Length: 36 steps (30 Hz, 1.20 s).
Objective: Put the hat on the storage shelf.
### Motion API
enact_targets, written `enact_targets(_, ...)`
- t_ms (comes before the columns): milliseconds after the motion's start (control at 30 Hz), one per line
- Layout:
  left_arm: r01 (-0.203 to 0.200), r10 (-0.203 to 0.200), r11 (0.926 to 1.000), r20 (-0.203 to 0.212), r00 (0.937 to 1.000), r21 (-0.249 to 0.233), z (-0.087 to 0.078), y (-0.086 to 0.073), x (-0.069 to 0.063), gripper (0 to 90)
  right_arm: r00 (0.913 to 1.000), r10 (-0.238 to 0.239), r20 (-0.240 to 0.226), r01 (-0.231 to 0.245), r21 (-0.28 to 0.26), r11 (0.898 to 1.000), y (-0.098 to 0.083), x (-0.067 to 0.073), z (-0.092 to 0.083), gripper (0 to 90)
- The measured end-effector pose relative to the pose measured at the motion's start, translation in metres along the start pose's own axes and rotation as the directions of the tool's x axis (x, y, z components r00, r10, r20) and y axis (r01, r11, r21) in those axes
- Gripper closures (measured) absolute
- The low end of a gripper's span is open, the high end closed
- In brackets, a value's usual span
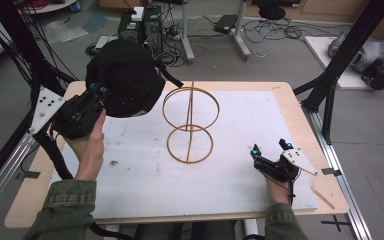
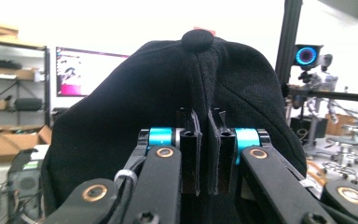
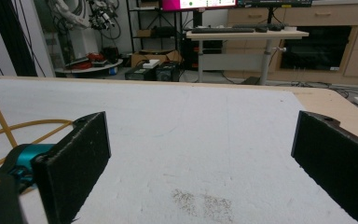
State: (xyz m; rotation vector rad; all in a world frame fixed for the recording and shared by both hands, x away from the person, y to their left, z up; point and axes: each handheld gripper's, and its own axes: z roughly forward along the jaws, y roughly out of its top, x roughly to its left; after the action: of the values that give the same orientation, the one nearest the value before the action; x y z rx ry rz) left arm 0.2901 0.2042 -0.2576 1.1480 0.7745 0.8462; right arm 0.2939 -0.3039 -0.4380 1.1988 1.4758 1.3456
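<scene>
The left claw (image 1: 101, 91) is clenched on a black cap (image 1: 125, 77), its two jaws pressed nearly together with a fold of the cloth pinched between them. It holds the cap in the air, up off the tabletop (image 1: 280, 107) near the far left corner. The left gripper view looks straight at the cap (image 2: 168, 93): soft woven fabric, seams running up to a round button on the crown, just ahead of the jaws.

The right claw (image 1: 270, 148) rests low on the white sheet (image 1: 245, 135) that covers the tabletop, its jaws spread wide with nothing between them. The right gripper view shows the grainy black padding on the jaw faces and a patch of dark specks (image 3: 205, 200) on the sheet just ahead of them.

From the high view, a wire stand (image 1: 190, 122) sits between the two claws: two thin yellow-brown hoops, one above the other, joined by a slim upright rod. In the right gripper view part of its lower hoop (image 3: 9, 128) curves in just left of the claw.
</scene>
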Motion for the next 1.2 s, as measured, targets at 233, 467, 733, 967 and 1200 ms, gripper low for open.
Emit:
enact_targets(233, 0.027, -0.026, 0.9996, 0.079, 0.9965, -0.009, 0.006, 0.002, -0.008, 84.7, 1.0, 0.003, -0.004, -0.003, 0.003, 1.0, 0.0, 0.001, 0.0, 3.6)
enact_targets(467, 0.071, -0.069, 0.9974, 0.162, 0.9844, -0.011, 0.014, 0.0, -0.011, 84.7, 1.0, -0.005, -0.007, 0.005, -0.002, 1.0, 0.0, 0.0, 0.0, 3.6)
enact_targets(733, 0.099, -0.092, 0.995, 0.277, 0.9565, -0.012, 0.024, -0.001, -0.017, 84.7, 0.9999, -0.005, -0.012, 0.005, 0.004, 1.0, 0.0, 0.0, 0.0, 3.6)
enact_targets(967, 0.121, -0.113, 0.9927, 0.336, 0.9351, -0.003, 0.039, -0.003, -0.027, 84.7, 0.9999, -0.006, -0.011, 0.006, 0.0, 1.0, 0.0, 0.0, 0.0, 3.6)
enact_targets(1200, 0.115, -0.122, 0.9925, 0.364, 0.9232, 0.041, 0.06, -0.01, -0.04, 84.4, 0.9999, -0.004, -0.012, 0.004, -0.002, 1.0, 0.0, -0.001, -0.001, 3.6)
